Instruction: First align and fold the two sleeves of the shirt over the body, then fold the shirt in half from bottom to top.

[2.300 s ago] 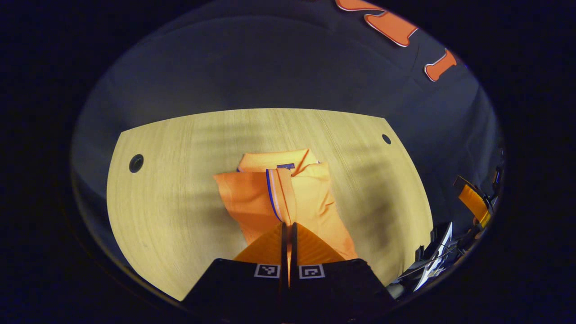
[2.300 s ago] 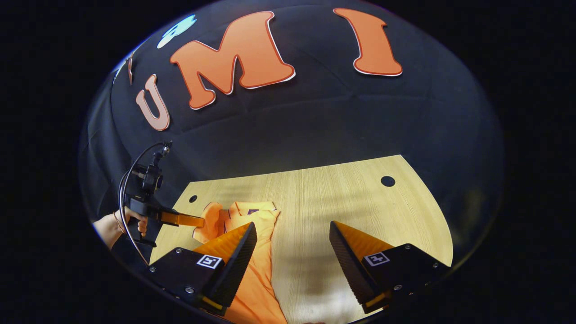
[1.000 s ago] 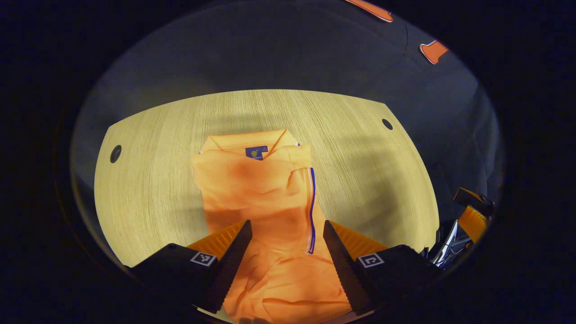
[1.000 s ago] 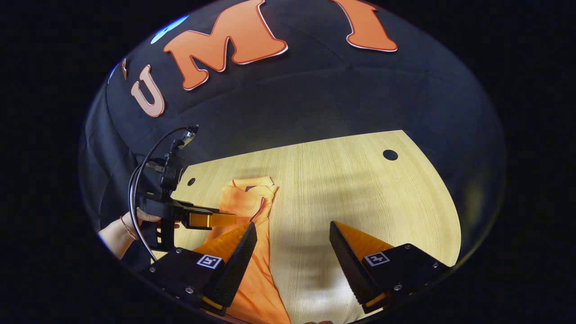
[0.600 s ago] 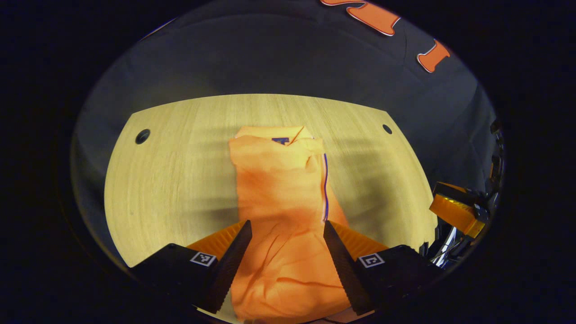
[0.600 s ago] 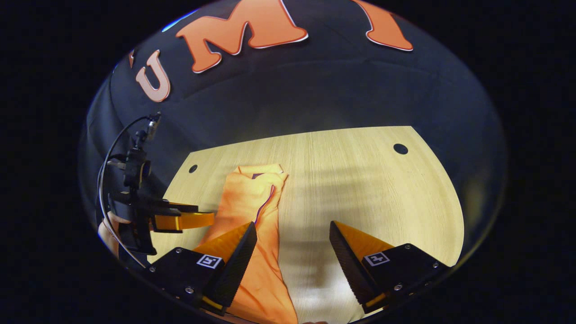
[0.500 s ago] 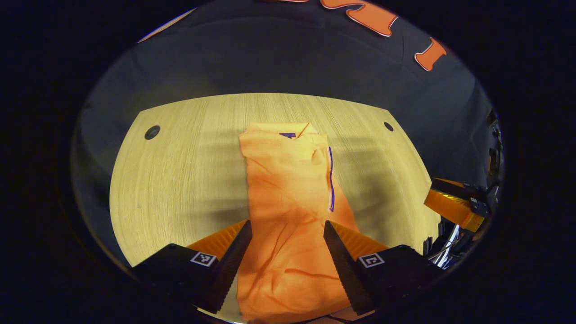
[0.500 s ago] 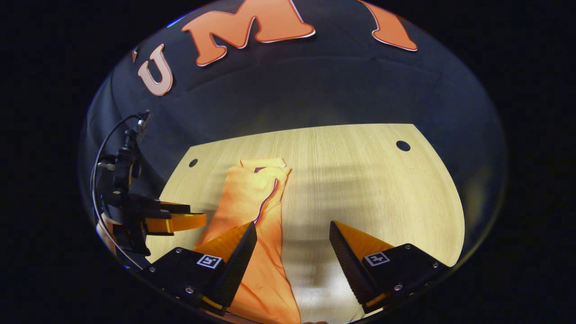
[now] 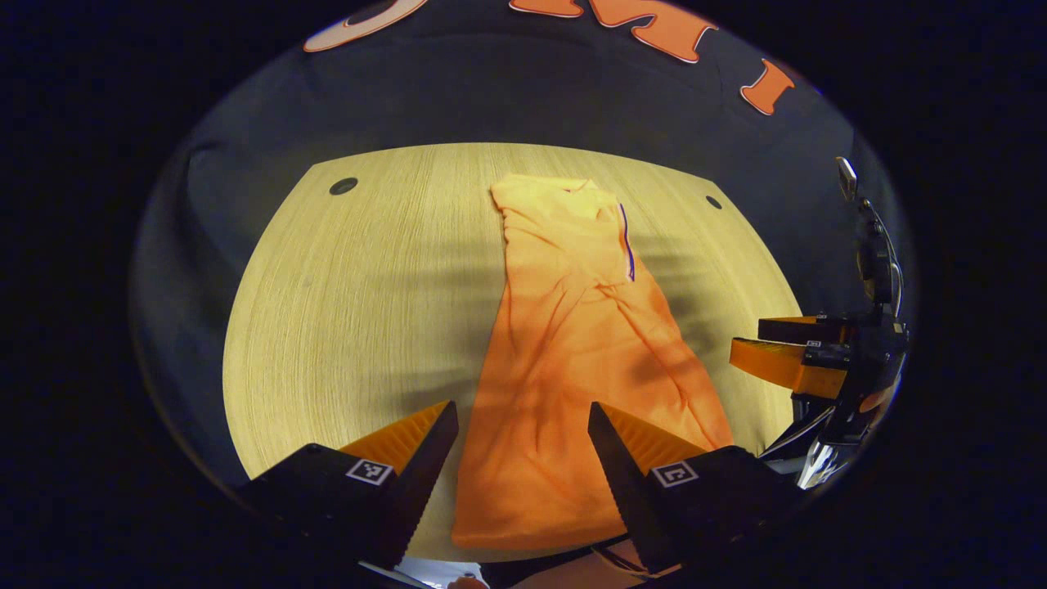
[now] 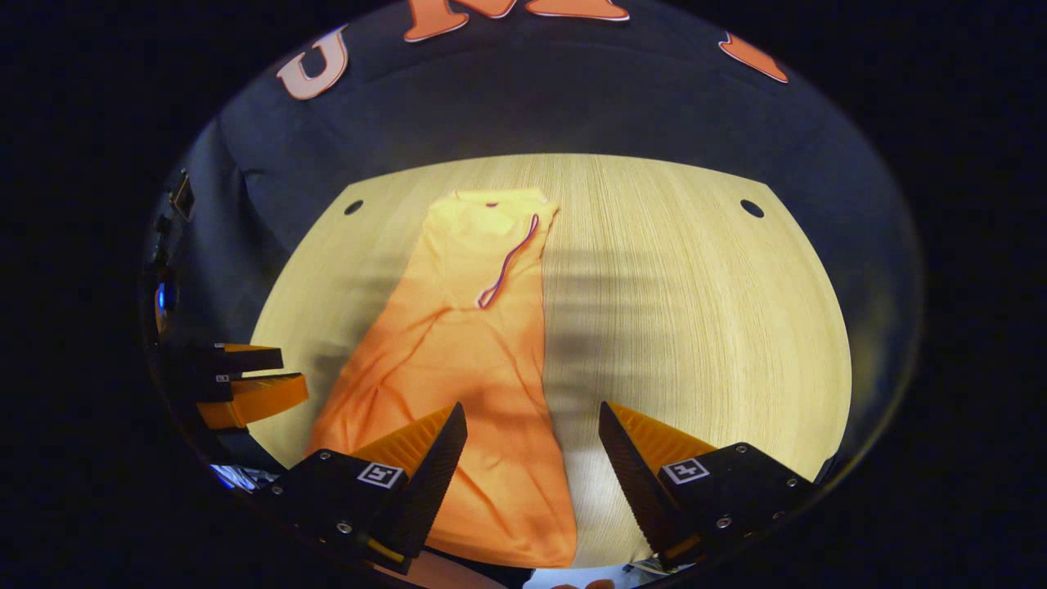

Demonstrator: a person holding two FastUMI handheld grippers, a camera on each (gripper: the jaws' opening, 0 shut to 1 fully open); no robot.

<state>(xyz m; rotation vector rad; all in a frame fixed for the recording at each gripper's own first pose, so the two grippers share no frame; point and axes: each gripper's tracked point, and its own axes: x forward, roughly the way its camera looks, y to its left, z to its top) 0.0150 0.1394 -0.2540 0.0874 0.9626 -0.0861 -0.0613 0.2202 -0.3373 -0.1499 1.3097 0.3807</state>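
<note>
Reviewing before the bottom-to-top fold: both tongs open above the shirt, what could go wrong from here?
1. The orange shirt lies as a long narrow strip with loose wrinkles; lifting the hem may pull the folded sleeves open.
2. The hem sits at the near edge of the pale wooden table; a low grab might hit the edge or catch only one layer.
3. The left tongs straddle the cloth, the right tongs sit toward its right edge: uneven grips could skew the fold.

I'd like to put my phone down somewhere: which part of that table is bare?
Bare wood lies either side of the orange shirt: a wide patch of table to its right in the right gripper view, another toward the far-left hole. The near edge is crowded by both open grippers.
</note>
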